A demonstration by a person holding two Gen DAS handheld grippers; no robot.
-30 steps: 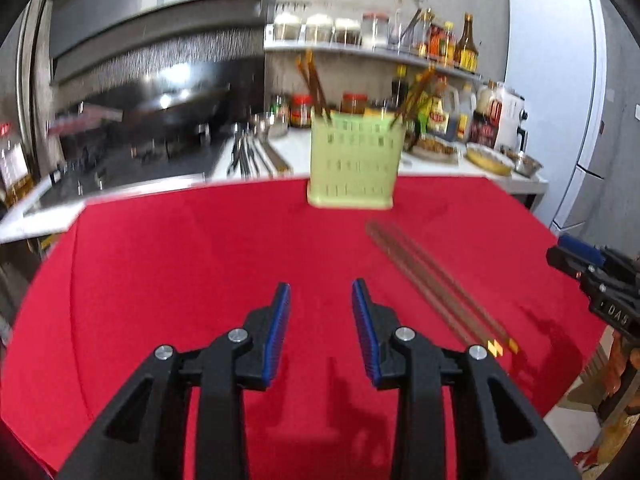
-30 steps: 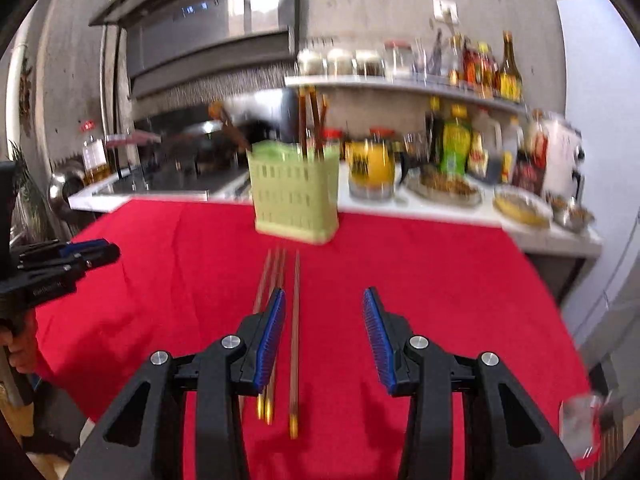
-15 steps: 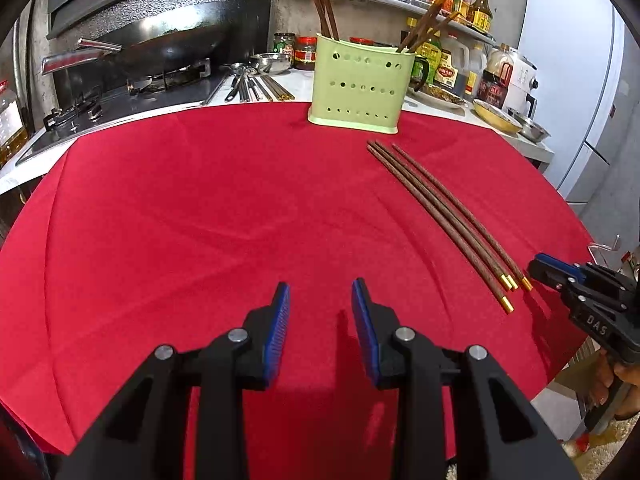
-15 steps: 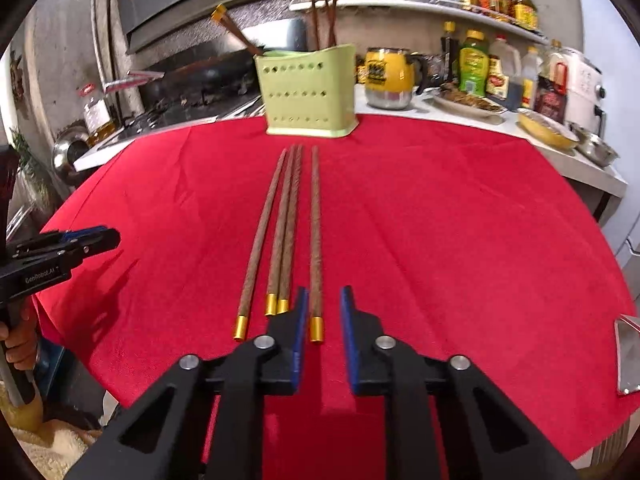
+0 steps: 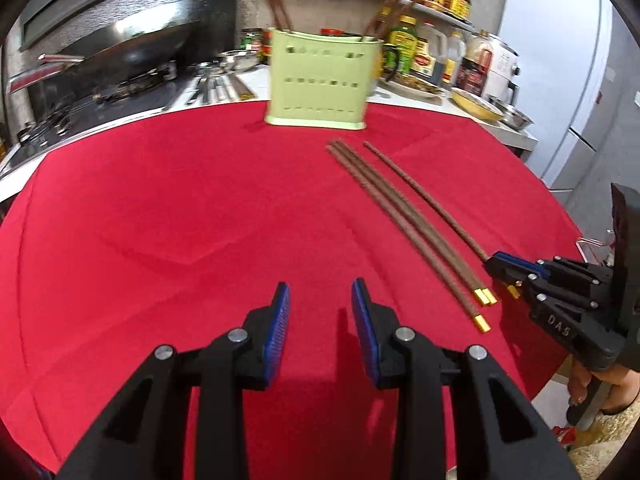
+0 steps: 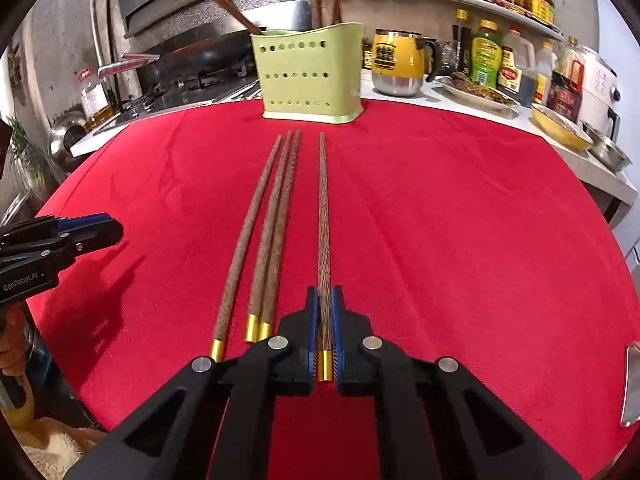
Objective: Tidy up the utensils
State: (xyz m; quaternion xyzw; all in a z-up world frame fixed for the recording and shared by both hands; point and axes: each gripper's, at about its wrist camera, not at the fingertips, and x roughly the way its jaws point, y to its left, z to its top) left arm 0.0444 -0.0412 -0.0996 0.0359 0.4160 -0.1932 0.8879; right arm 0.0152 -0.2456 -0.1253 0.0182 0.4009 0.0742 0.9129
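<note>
1. Where the right wrist view begins, the right hand-held gripper [image 6: 325,336] has its blue-padded jaws pressed on the gold-capped end of one long brown wooden chopstick [image 6: 322,216], which lies along the red cloth-covered worktop [image 6: 460,240] and points away toward the far edge.
2. Just left of that chopstick lie three more brown wooden chopsticks with gold caps [image 6: 267,240]; two of them touch along their length, and the third sits slightly apart on the left.
3. In the left wrist view, the left hand-held gripper [image 5: 320,316] hangs over bare red cloth with its jaws partly apart and nothing between them.
4. From that same view, the right hand-held gripper appears at the right edge, a person's hand [image 5: 600,376] beneath it, its tips at the near end of the separate chopstick.
5. Farther back, near the far edge of the worktop, stands a pale green perforated plastic utensil holder [image 6: 310,76], upright, with several brown chopsticks leaning out of its top.
6. Behind the worktop, a counter carries a yellow metal kettle [image 6: 394,64], sauce bottles [image 6: 486,56], and a dark wok [image 5: 136,46] on a stove.
</note>
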